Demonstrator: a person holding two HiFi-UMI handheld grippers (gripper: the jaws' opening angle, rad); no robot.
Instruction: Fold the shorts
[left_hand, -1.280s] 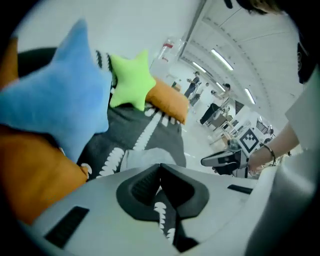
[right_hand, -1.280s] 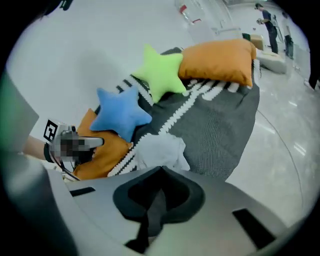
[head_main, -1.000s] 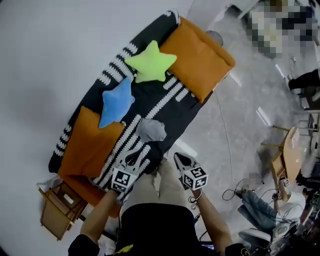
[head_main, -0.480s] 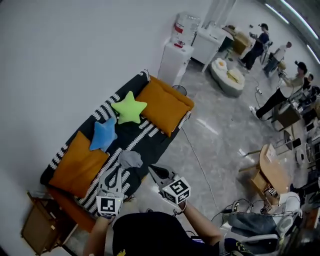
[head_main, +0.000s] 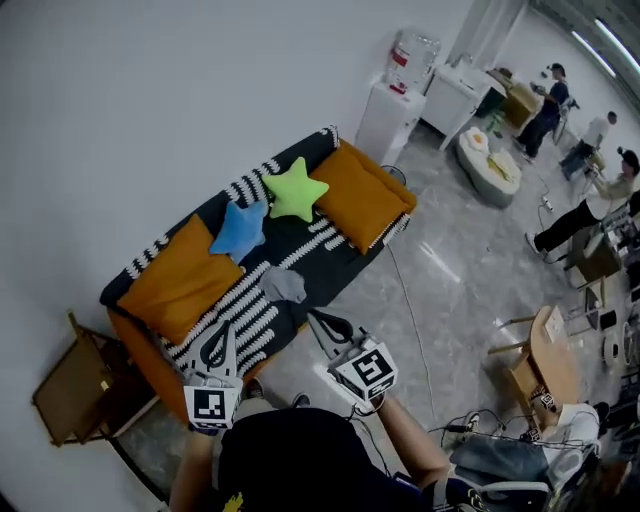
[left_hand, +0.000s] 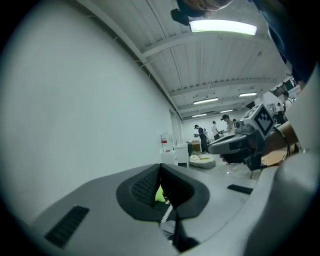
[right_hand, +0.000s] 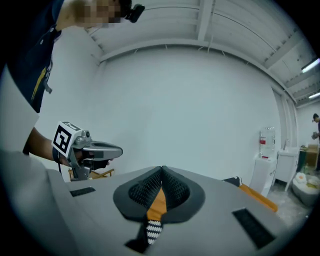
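**Sofa.** The sofa (head_main: 335, 262), under a black cover with white stripes, stands along the wall and serves as the reference for every position below.

**Cushions.** One orange cushion (head_main: 180, 280) lies at the sofa's left end and a second orange cushion (head_main: 365, 195) at its right end. A green star pillow (head_main: 295, 190) and a blue star pillow (head_main: 240, 228) sit between them, towards the back.

**Shorts.** The grey shorts (head_main: 283, 286) lie on the cover near the sofa's front edge, just in front of the blue star pillow. They form a small, compact packet, which is how folded shorts would lie.

**Handling, as judged.** The cloth looks light, soft and limp, with no stiffness of its own. It should not slide readily on the woven cover. Any hold should pinch a doubled edge or corner through all layers, or the packet will sag open.

**Tools.** The left tool (head_main: 222, 335) and the right tool (head_main: 318, 320) are held in front of the sofa, clear of it. Both have their jaws fully together with nothing between them.

**Change from the earlier frame.** The tools were low at the sofa's front edge, close to the shorts. They are now raised and drawn back. The shorts keep the same place and shape.
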